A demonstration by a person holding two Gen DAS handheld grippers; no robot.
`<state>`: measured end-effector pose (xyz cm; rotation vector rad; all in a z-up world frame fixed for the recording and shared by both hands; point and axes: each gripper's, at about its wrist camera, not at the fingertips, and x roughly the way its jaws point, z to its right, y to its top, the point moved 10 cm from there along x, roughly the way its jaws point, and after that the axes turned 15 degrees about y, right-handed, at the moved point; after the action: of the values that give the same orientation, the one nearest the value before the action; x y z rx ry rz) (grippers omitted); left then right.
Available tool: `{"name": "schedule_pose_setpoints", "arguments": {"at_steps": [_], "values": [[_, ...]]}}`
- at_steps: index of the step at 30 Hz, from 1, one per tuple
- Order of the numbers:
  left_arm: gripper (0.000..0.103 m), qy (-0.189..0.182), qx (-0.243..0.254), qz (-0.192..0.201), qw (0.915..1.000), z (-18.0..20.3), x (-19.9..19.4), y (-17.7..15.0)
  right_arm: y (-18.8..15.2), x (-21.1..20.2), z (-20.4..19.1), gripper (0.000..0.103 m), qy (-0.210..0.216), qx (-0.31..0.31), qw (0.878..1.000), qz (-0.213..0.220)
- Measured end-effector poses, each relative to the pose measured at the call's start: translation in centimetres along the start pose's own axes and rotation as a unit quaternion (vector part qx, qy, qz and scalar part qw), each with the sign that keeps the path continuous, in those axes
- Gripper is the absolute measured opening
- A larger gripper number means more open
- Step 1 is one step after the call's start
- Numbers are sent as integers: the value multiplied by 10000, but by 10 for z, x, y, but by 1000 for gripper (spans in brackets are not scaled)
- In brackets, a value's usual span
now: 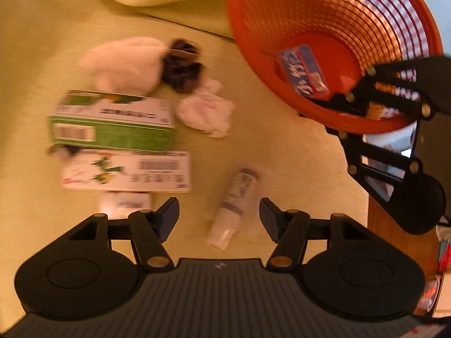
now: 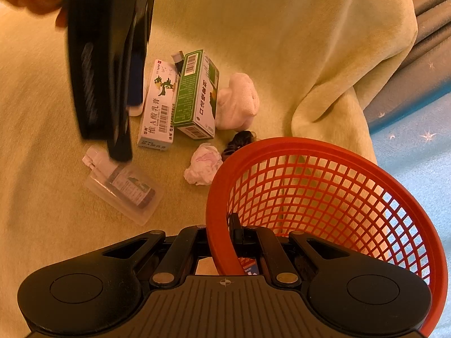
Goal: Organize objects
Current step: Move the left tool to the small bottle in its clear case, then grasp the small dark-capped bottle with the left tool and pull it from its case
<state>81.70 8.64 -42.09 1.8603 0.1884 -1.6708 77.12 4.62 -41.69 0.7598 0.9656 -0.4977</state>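
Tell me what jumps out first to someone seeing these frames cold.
The red mesh basket dominates, tilted up with the right gripper clamped on its rim and a blue packet lying inside. Next, the clutter on the yellow-green blanket: a green box resting on a white box, with a crumpled tissue nearby. The open left gripper hovers over a small bottle in a clear pouch.

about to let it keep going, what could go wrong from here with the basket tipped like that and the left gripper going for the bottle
1. The right gripper pinches only the rim of the tilted orange basket; the blue packet inside might slide out.
2. The left gripper is open over the small bottle in its clear pack; the slick pack may slip or roll on the soft yellow blanket.
3. The crumpled tissue lies nearby and could get nudged.
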Motion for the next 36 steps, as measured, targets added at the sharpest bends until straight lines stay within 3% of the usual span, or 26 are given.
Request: {"name": "schedule_pose_setpoints", "arguments": {"at_steps": [11, 13, 17, 25, 30, 32, 34, 36], "values": [[56, -121, 683, 42, 9976, 18, 11, -26, -2, -2, -1, 1, 6, 0, 10000, 38], [48, -23, 806, 68, 9967, 14, 13, -33, -2, -2, -1, 1, 3, 10, 10000, 38], [45, -27, 920, 116, 9957, 14, 16, -34, -2, -2, -2, 1, -4, 8, 10000, 45], [39, 68, 1991, 142, 9799, 25, 21, -44, -3, -2, -2, 1, -11, 1, 10000, 59], [32, -10, 1535, 110, 9881, 12, 23, -42, -3, -2, -3, 1, -13, 14, 10000, 70], [28, -38, 1450, 119, 9894, 12, 25, -39, -3, -2, -4, 1, -10, 0, 10000, 69], [17, -98, 1376, 95, 9904, 14, 26, -36, -4, -2, -4, 1, -5, -7, 10000, 68], [16, -92, 1376, 33, 9904, 15, 27, -36, -4, -2, -4, 1, -3, -1, 10000, 68]]}}
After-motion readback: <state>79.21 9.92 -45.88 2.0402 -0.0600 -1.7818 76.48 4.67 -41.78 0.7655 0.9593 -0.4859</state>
